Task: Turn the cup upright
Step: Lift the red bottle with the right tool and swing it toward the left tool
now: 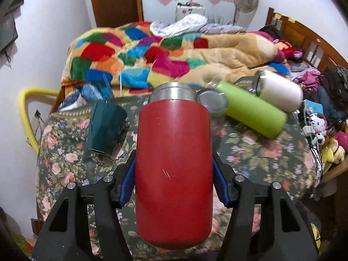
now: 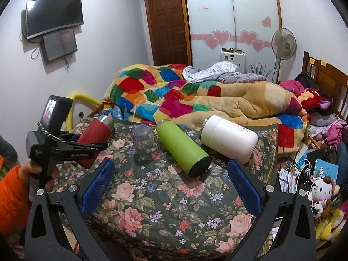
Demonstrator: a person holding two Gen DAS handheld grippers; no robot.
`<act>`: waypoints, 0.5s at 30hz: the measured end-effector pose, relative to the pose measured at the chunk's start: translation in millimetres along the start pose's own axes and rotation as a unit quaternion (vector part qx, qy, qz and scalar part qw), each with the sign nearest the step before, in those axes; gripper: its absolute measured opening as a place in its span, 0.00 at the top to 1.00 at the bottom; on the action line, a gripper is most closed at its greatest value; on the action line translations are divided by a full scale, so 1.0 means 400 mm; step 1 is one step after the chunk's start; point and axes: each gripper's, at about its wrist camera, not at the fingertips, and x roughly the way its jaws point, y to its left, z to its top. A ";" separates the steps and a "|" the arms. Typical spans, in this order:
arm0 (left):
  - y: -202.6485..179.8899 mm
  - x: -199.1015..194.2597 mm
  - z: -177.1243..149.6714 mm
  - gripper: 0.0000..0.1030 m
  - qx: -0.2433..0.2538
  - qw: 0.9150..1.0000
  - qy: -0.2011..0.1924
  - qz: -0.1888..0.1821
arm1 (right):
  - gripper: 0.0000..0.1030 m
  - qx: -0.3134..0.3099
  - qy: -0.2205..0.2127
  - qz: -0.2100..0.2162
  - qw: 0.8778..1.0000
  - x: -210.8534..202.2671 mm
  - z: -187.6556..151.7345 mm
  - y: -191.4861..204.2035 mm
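Clamping red cup mid-body in left gripper, raised and tilted over floral counter. Hanging empty, jaws apart: right gripper. Risking slip on smooth wall, or knocking clear glass and green bottle while setting down.

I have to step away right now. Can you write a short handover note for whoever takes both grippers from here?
Left gripper: shut on the red cup, held off the flowered table, tilted, steel rim away from the camera.
Right gripper: open, empty, above the table.
Green bottle and white cup lie on their sides; the clear glass stands mouth down.
Done: red cup gripped.
Left: stand it upright, then probably the others.
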 end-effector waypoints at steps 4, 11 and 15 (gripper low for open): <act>-0.049 -0.064 0.001 0.41 0.014 1.000 -0.017 -0.014 | 0.00 -0.001 -0.012 0.000 1.000 -0.036 -0.004 0.000; -0.167 -0.135 -0.009 0.41 0.055 0.997 -0.039 -0.043 | 0.00 0.003 -0.023 -0.004 1.000 -0.083 -0.018 -0.017; -0.240 -0.120 -0.025 0.41 0.072 0.995 -0.030 -0.066 | 0.00 0.009 -0.032 -0.008 0.999 -0.104 -0.021 -0.032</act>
